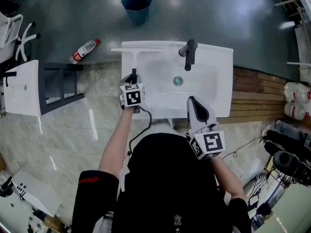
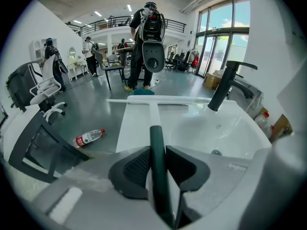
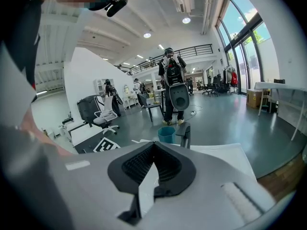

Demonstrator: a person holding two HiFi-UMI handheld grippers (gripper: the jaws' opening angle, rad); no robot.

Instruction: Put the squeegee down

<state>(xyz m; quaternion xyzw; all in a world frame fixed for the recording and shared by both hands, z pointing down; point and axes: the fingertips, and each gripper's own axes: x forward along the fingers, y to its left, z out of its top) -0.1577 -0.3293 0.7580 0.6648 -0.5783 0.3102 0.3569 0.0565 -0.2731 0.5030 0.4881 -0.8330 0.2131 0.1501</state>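
Observation:
The squeegee (image 1: 134, 57) has a white T-shaped blade and a dark green handle. Its blade lies across the back left rim of the white sink (image 1: 221, 76); whether it touches the rim I cannot tell. My left gripper (image 1: 133, 76) is shut on the green handle over the sink's left side. In the left gripper view the squeegee (image 2: 154, 110) runs straight ahead, and both pads of the left gripper (image 2: 156, 150) press on its handle. My right gripper (image 1: 192, 100) hovers at the sink's front edge. The right gripper (image 3: 154, 145) is shut with nothing in it.
A black faucet (image 1: 189, 53) stands at the sink's back, with the drain (image 1: 178, 80) below it. On the floor behind are a teal bin (image 1: 137, 5) and a red-labelled bottle (image 1: 85, 50). A dark rack (image 1: 58, 86) stands left, wooden boards (image 1: 255, 93) right.

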